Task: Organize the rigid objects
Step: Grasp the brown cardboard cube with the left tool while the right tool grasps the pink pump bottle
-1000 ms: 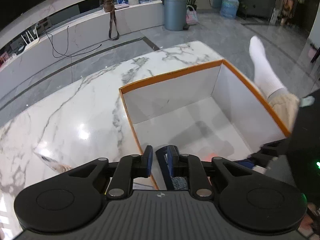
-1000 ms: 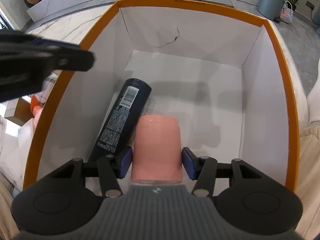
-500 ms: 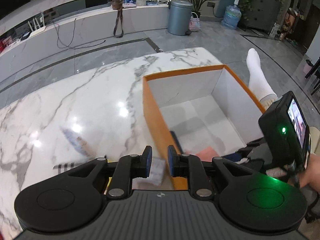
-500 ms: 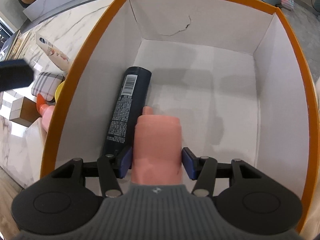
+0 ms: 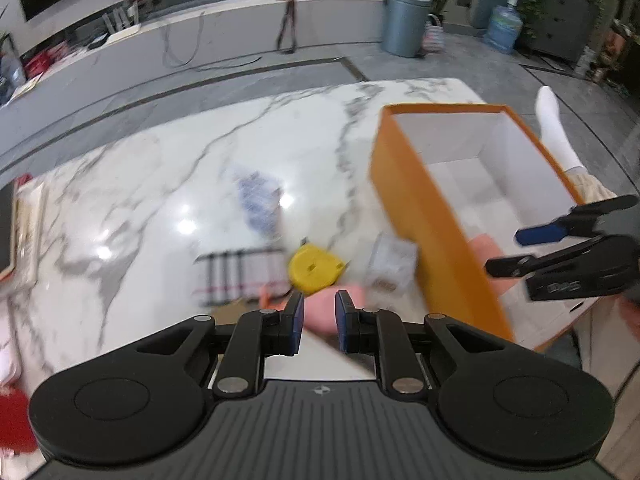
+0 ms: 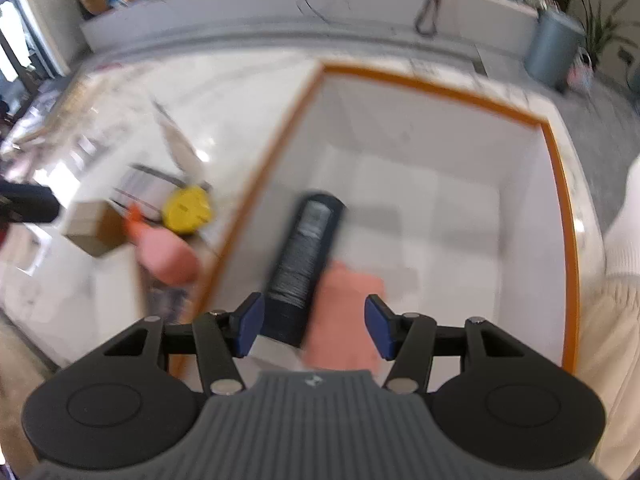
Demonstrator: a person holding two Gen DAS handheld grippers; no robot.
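An orange-rimmed white box stands on the marble table; it also shows in the left wrist view. Inside lie a dark bottle and a pink bottle. My right gripper is open above them, empty, and shows in the left wrist view. My left gripper is open a little, empty, above a second pink bottle with an orange cap, left of the box. That bottle also shows in the right wrist view. A yellow tape measure lies beside it.
Left of the box lie a striped pouch, a blue-white packet, a small clear packet and a brown box. A person's white-socked foot is beyond the box. Both views are blurred.
My right gripper has let go of the pink bottle, which now lies in the box, and has pulled back. My left gripper has swung left, away from the box, over the loose items.
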